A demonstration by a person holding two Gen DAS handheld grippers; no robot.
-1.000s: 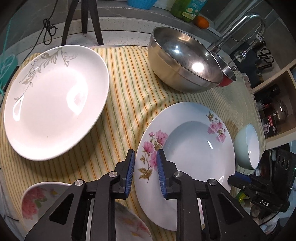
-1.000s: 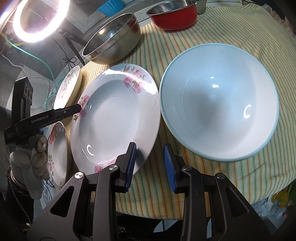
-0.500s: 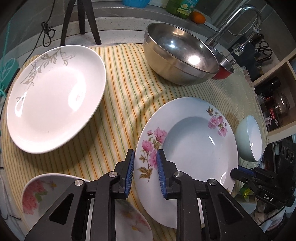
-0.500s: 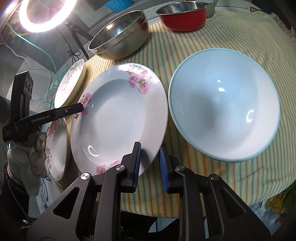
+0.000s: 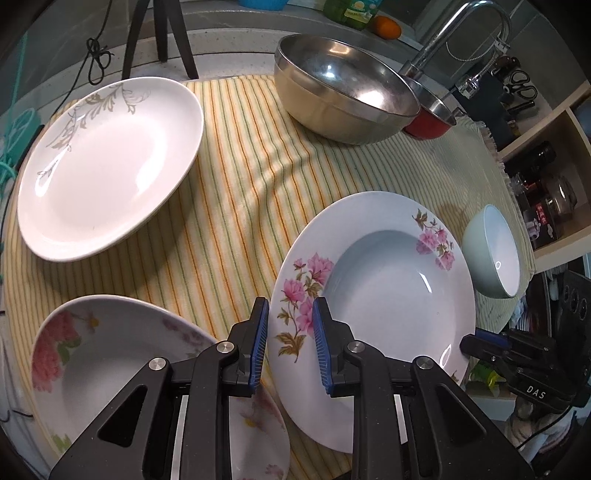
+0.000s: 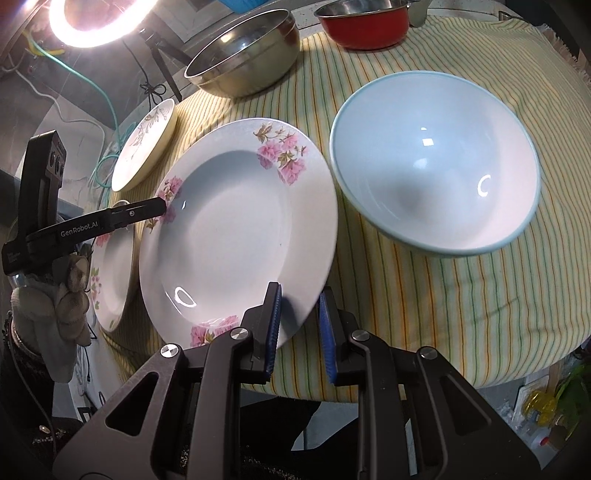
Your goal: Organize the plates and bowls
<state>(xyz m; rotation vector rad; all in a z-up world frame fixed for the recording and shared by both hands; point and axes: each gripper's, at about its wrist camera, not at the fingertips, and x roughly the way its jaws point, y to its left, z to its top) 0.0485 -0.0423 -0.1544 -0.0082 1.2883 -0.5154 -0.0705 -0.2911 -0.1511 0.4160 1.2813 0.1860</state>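
Note:
A deep white plate with pink flowers (image 5: 384, 273) (image 6: 236, 229) is held between both grippers, lifted and tilted above the striped cloth. My left gripper (image 5: 290, 347) is shut on its left rim. My right gripper (image 6: 299, 325) is shut on its near right rim. A second flowered plate (image 5: 110, 354) (image 6: 110, 273) lies at the near left, below the left gripper. A large white plate with grey leaves (image 5: 110, 162) (image 6: 146, 144) lies at the far left. A pale blue bowl (image 6: 436, 162) (image 5: 491, 251) stands to the right.
A large steel bowl (image 5: 343, 99) (image 6: 247, 59) and a red pot (image 6: 365, 22) (image 5: 428, 118) stand at the back of the striped cloth (image 5: 236, 206). A tap (image 5: 461, 29) rises behind them. A shelf with jars (image 5: 546, 199) is at the right. A ring light (image 6: 96, 18) shines at the back left.
My right gripper has closed onto the flowered plate's rim. The plate has risen off the cloth and tilted, held by both grippers.

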